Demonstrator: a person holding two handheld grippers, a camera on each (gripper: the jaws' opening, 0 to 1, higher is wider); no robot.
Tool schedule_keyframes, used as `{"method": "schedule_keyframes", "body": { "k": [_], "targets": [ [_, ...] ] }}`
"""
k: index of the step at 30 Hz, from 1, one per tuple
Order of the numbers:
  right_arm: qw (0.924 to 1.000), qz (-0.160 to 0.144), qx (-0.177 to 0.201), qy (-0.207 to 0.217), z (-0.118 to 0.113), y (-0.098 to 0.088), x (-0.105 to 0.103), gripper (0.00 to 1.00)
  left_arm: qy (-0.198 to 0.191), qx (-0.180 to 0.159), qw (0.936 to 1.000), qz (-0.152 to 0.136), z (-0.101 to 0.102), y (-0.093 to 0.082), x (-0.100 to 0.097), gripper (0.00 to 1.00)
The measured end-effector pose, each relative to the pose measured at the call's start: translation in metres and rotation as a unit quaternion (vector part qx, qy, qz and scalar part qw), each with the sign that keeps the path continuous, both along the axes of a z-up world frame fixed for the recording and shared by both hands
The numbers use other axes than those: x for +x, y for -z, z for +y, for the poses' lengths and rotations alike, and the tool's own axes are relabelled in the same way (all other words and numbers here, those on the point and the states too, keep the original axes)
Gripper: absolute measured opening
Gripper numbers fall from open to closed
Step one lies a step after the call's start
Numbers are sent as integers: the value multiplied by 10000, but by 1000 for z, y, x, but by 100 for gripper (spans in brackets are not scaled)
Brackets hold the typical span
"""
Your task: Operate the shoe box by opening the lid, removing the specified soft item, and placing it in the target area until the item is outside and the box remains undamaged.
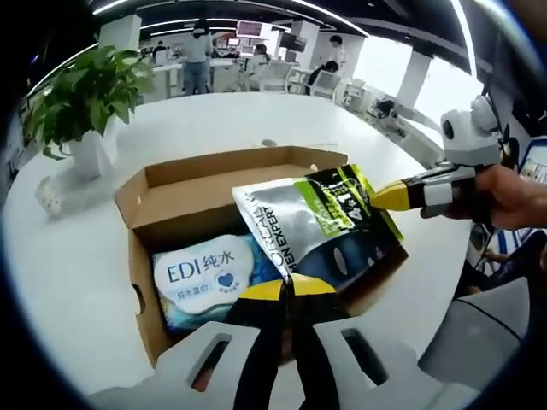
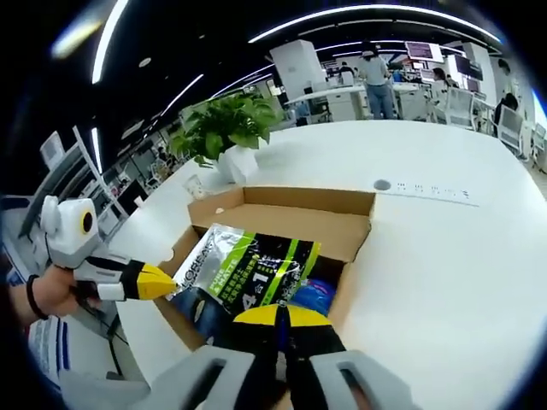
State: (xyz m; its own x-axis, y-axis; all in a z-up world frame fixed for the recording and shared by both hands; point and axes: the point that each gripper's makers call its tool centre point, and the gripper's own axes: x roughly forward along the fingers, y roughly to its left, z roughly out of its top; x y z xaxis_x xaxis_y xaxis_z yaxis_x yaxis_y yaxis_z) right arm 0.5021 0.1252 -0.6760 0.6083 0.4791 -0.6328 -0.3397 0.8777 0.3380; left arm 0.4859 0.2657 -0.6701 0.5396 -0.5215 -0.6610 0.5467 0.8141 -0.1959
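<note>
Two hand-held grippers (image 1: 287, 289) (image 2: 282, 318) on pouch (image 1: 320, 224)

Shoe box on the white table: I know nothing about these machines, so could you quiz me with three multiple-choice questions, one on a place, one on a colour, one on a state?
1. Where is the potted plant?
A. inside the box
B. on the table, beyond the box
C. on the floor

2. What colour are the tips of the left claw and right claw?
A. yellow
B. red
C. blue

3. The silver-green pouch is:
A. under a shut lid
B. gripped by both claws over the open box
C. on the floor

Answers: B, its white pot stands on the tabletop; A, both tips are yellow; B, each claw pinches an edge.
</note>
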Motion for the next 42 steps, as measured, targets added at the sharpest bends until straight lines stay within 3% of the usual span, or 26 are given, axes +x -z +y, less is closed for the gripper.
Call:
{"method": "schedule_keyframes", "body": {
  "k": [7, 21, 31, 42],
  "targets": [
    [9996, -106, 49, 250, -33, -9, -7, 0, 289, -9, 9995, -139, -29, -9, -8, 1],
    [9967, -111, -83, 800, -110, -14, -27, 0, 927, -144, 9953, -221, -108, -20, -19, 1],
    [9940, -17, -163, 1081, -152, -7, -39, 0, 1201, -131, 9925, -176, -150, -16, -19, 1],
    [9940, 138, -232, 1057, -176, 4, -27, 0, 1267, 85, 9919, -59, -175, 0, -15, 1]
  ]
}}
